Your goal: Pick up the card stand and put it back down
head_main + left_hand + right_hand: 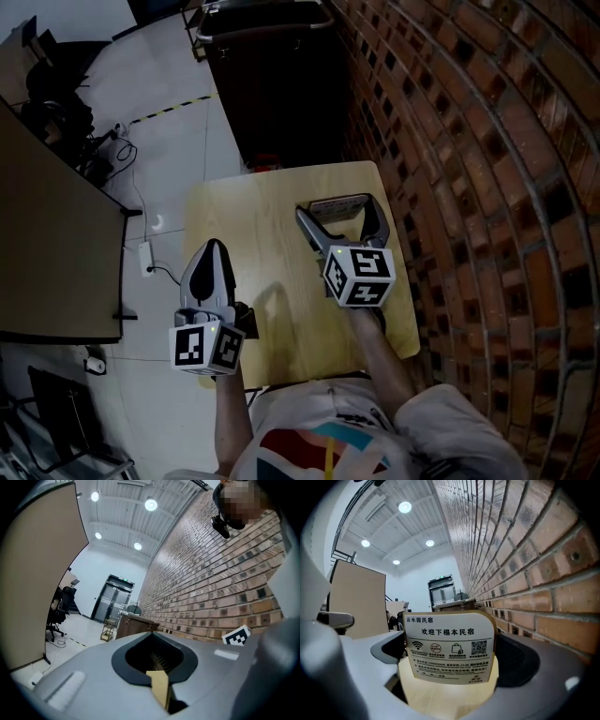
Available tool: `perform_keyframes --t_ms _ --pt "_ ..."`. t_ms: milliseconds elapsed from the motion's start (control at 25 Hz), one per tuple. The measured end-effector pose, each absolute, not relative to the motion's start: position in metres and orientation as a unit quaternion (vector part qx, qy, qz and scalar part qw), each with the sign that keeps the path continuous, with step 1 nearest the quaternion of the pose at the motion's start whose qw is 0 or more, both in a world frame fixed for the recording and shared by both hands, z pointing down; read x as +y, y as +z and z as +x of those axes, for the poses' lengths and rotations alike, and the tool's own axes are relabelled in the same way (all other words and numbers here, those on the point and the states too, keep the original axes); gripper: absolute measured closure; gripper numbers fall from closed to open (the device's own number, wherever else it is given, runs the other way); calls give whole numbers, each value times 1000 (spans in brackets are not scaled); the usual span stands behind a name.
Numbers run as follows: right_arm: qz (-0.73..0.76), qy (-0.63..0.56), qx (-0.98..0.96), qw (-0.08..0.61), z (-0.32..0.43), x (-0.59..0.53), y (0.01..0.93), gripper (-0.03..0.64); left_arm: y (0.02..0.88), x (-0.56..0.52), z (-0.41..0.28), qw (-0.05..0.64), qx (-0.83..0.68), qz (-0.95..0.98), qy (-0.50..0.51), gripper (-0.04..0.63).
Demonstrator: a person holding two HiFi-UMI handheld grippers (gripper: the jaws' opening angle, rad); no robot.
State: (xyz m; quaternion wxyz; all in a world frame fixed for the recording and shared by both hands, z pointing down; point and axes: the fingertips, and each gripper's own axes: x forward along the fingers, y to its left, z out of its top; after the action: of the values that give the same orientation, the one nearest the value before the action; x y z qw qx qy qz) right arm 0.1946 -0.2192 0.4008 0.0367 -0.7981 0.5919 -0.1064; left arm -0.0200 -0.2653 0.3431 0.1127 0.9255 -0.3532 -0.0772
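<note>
A card stand (339, 202) with a white printed sign (449, 646) stands upright at the far right of a small wooden table (253, 225). My right gripper (339, 210) reaches over the table from the near side, its jaws spread wide with one against each side edge of the card stand, shut on it (450, 639). The stand's foot is down at the table top. My left gripper (214, 247) hovers at the table's left edge, pointing away from me, jaws shut together with nothing between them (151, 634).
A brick wall (469, 141) runs close along the table's right side. A dark cabinet (281, 84) stands just beyond the table. A desk with a partition (47, 253) is at the left, with cables and a power strip (147, 258) on the floor between.
</note>
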Motion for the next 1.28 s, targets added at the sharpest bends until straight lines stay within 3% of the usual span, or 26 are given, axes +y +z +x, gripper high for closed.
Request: perform_keyframes --t_ms 320,1280 --pt "-788 -64 609 60 154 -154 353 41 318 -236 -15 75 -330 936 -95 590" --pt "-785 -45 613 74 147 -135 334 41 302 -210 -10 63 -317 940 -110 591"
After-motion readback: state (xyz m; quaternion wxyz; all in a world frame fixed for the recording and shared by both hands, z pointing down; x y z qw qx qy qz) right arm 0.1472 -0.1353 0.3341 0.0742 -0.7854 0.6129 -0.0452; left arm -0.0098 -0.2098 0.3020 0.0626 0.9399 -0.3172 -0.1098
